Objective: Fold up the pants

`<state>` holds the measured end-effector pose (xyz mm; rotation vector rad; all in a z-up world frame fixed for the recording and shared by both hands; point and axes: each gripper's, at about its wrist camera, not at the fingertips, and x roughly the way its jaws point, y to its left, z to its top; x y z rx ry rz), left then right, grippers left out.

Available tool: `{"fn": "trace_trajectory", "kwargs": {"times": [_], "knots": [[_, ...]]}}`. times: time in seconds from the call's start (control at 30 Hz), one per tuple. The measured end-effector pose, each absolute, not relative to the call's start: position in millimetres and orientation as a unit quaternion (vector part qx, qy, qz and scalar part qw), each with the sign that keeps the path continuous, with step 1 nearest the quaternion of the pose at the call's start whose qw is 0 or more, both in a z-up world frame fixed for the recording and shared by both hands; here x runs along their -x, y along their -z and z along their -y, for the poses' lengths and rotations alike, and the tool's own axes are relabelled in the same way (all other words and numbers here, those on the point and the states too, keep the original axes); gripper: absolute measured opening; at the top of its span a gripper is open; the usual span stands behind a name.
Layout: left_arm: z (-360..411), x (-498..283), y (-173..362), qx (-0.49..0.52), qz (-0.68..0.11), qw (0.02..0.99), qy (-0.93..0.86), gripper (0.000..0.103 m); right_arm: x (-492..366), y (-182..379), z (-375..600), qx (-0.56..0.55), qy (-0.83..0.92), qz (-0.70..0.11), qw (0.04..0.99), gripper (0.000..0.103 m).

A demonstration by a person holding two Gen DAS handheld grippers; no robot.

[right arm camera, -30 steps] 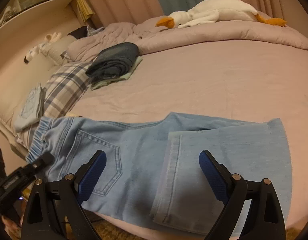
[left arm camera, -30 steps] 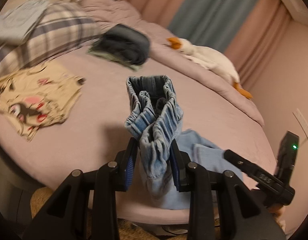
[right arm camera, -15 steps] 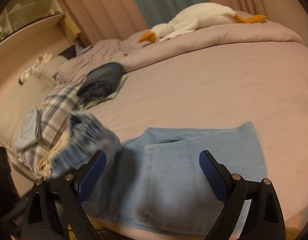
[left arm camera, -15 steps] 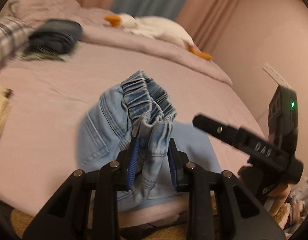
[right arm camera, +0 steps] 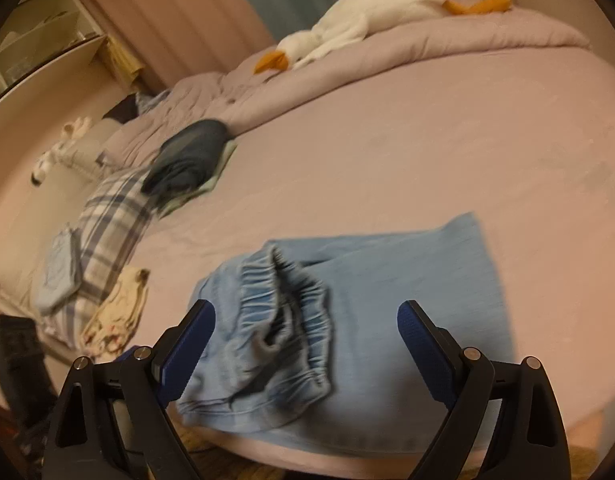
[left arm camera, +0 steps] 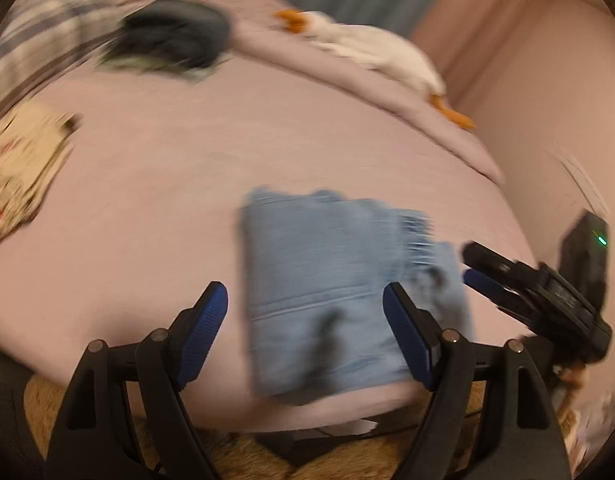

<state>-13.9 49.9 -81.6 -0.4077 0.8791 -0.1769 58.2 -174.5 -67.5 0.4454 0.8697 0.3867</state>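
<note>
most of the fold looks done: the pants (right arm camera: 347,320) lie doubled at the bed (right arm camera: 427,140) edge, waistband bunched on top, needing smoothing, with left gripper (left arm camera: 305,320) and right gripper (right arm camera: 305,336) both spread apart, empty.

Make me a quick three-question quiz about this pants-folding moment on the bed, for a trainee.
1. True or false: the left tongs are clamped on the jeans.
2. Multiple choice: where does the elastic waistband lie? A) hanging off the bed edge B) folded over on top of the legs C) under the plaid pillow
3. Short answer: what white toy lies on the comforter at the far side of the bed?

Key:
1. False; both the left tongs and the right tongs are open and hold nothing.
2. B
3. A stuffed goose with an orange beak.
</note>
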Motion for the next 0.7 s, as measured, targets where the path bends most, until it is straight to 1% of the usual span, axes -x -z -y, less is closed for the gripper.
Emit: {"fn": "trace_trajectory", "kwargs": {"times": [0.03, 0.07, 0.1, 0.13, 0.17, 0.23, 0.33, 0.43, 0.5, 0.6, 0.67, 0.7], "knots": [[-56.4, 14.8, 86.3, 0.199, -0.427, 0.88, 0.067, 0.08, -60.2, 69.9, 169.2, -0.213, -0.194, -0.421, 0.86, 0.076], [-61.4, 14.9, 89.4, 0.199, -0.431, 0.879, 0.054, 0.08, -62.9, 72.6, 163.2, -0.214, -0.202, -0.427, 0.855, 0.071], [-66.4, 17.3, 93.0, 0.199, -0.434, 0.878, 0.042, 0.08, -65.7, 75.9, 155.5, -0.211, -0.209, -0.434, 0.851, 0.061], [-69.7, 19.3, 93.6, 0.2, -0.435, 0.877, 0.038, 0.08, -68.6, 80.0, 146.9, -0.202, -0.214, -0.439, 0.849, 0.046], [-71.9, 21.4, 94.4, 0.201, -0.436, 0.877, 0.035, 0.08, -70.7, 83.4, 142.7, -0.194, -0.213, -0.446, 0.847, 0.034], [-75.2, 23.2, 94.9, 0.203, -0.436, 0.876, 0.034, 0.08, -70.7, 88.1, 136.6, -0.184, -0.188, -0.456, 0.85, 0.024], [-76.6, 21.8, 95.0, 0.203, -0.435, 0.876, 0.038, 0.08, -54.7, 66.4, 141.1, -0.185, -0.201, -0.42, 0.865, 0.017], [-78.9, 18.8, 100.6, 0.205, -0.441, 0.873, 0.032, 0.08, -41.0, 57.1, 149.1, -0.18, -0.203, -0.414, 0.869, 0.017], [-79.3, 17.3, 104.7, 0.202, -0.448, 0.87, 0.031, 0.08, -39.6, 68.5, 149.9, -0.161, -0.189, -0.426, 0.87, 0.017], [-79.8, 17.2, 107.4, 0.195, -0.454, 0.869, 0.026, 0.08, -49.6, 102.8, 149.8, -0.163, -0.174, -0.472, 0.849, 0.017], [-80.6, 18.6, 107.3, 0.191, -0.453, 0.87, 0.023, 0.08, -50.4, 105.7, 151.2, -0.161, -0.17, -0.471, 0.85, 0.017], [-81.4, 19.7, 107.2, 0.191, -0.452, 0.871, 0.022, 0.08, -51.1, 101.6, 151.3, -0.156, -0.174, -0.473, 0.849, 0.02]]}}
